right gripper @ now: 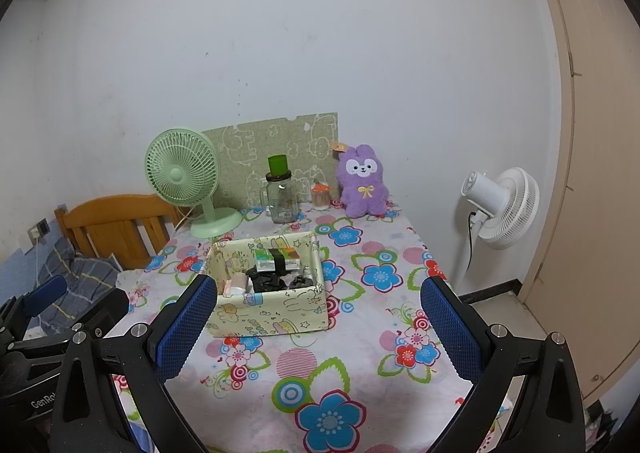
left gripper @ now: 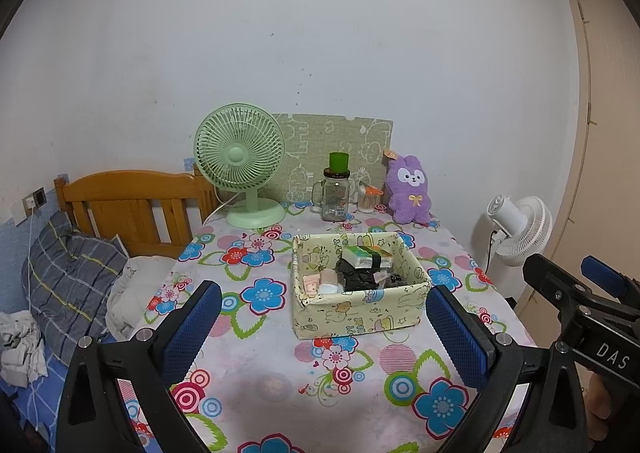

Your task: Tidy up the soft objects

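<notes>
Both the left gripper (left gripper: 324,327) and right gripper (right gripper: 318,319) are held wide and empty. Ahead, between bare flowered tabletop (left gripper: 256,357) margins, the pale-yellow printed fabric basket (left gripper: 360,313) of soft items is seen.

Left gripper (left gripper: 324,327): jaws spread wide, blue pads (left gripper: 191,329) facing each other, nothing between them, held level and pointing to the far side. Right gripper (right gripper: 318,327): same pose, jaws wide apart, empty, just beside the left one.
</notes>
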### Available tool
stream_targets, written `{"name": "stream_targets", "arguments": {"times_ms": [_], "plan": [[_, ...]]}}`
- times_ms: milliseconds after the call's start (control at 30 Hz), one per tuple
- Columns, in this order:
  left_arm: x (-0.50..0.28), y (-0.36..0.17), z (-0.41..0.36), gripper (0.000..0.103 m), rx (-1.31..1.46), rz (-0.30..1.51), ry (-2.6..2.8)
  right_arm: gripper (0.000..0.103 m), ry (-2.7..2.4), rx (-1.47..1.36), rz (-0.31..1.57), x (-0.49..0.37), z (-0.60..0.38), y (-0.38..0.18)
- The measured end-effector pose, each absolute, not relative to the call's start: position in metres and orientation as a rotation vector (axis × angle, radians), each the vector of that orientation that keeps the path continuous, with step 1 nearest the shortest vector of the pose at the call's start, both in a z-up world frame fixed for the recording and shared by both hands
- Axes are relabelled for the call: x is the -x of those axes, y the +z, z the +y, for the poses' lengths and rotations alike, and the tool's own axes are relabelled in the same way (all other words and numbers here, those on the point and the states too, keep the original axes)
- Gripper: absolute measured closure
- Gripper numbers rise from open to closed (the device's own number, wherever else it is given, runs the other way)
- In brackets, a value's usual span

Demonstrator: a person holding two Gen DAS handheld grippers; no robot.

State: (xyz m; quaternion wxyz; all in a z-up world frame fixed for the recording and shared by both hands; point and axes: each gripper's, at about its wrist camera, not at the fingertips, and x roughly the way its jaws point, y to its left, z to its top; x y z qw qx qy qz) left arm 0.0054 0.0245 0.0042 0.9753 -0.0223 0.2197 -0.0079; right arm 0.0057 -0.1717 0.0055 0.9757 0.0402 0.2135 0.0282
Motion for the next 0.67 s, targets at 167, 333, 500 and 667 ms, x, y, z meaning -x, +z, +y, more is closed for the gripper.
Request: {"name": "stream_targets", "arguments": {"times_ms": [167, 333, 500, 667], "plan": [[-0.0056, 0.0038, 0.0241, 0.0, 0.044, 0.443, -0.017, 0.0, 0.053, -0.086, 0.432, -0.0079, -0.1719, 0.0035], [-0.0061, 0.0038, 0.0233, 0.0, 0.044, 0.441, -0.02, 0.0, 0.044, -0.088, 0.435, -0.0086, -0.1717, 0.0021], [-0.0082, 0.0033, 0.0221, 0.0, 0.044, 0.44, -0.019, 0.0, 0.044, -0.09, 0.435, -0.0073, -0.1728, 0.0021], [-0.0101, 0.0027, 0.0181, 0.0, 0.03, 0.435, -0.02, 0.0, 0.047, -0.094, 0.436, -0.0069, -0.1741, 0.0013]]}}
